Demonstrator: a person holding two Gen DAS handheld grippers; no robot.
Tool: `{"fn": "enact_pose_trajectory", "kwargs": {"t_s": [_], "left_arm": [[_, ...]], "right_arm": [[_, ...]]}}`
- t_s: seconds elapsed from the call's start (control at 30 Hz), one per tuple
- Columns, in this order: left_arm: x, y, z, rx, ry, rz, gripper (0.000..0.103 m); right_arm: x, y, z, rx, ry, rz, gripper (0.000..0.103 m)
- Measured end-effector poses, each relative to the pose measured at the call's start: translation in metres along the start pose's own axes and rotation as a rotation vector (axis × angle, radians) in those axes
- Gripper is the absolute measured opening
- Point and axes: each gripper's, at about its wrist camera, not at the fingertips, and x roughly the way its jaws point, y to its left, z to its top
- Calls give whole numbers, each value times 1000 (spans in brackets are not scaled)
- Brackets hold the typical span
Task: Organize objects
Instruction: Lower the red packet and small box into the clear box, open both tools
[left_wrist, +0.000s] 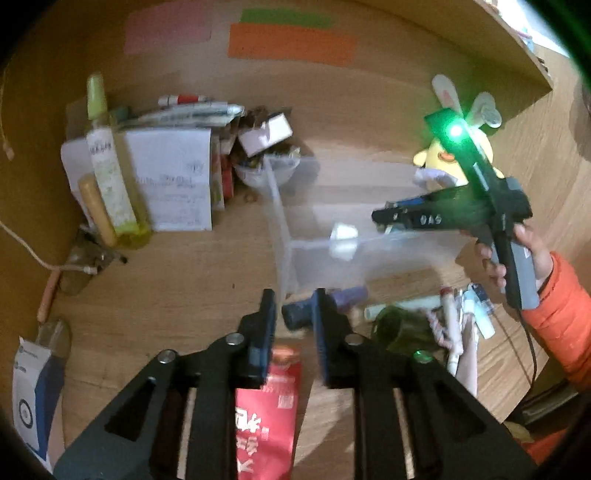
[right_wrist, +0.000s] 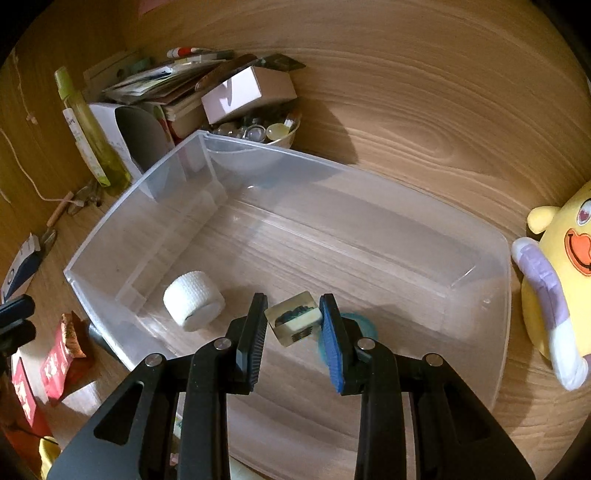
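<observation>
Right hand-held gripper (right_wrist: 293, 321) clamps clear resin cube (right_wrist: 293, 318) over plastic bin (right_wrist: 495, 332); left hand-held gripper (left_wrist: 293, 314) narrowed, grip unclear.

The left wrist view looks forward and steeply down along its gripper (left_wrist: 293, 325) from somewhat back, taking in the wooden surface (left_wrist: 207, 266) and the clear plastic bin (left_wrist: 369, 254) in mid-frame. The right wrist view sits closer, over the same bin (right_wrist: 502, 280). Both share the white roll (left_wrist: 343, 242) (right_wrist: 194, 299) and yellow plush toy (left_wrist: 436, 158) (right_wrist: 561, 236).

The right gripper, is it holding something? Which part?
Yes. The right gripper pinches a small clear cube by two opposite side faces, above the clear plastic bin.
</observation>
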Motion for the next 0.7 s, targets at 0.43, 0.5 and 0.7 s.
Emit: {"fn": "enact_pose_trajectory", "kwargs": {"t_s": [0.43, 0.5, 0.7], "left_arm": [[35, 10, -50, 29, 156, 122, 69], [38, 14, -50, 13, 157, 115, 54], [23, 22, -31, -32, 75, 96, 54]], "right_arm": [[10, 0, 6, -24, 42, -8, 27], [4, -1, 4, -23, 33, -13, 28], [-28, -7, -5, -17, -47, -31, 40]]}}
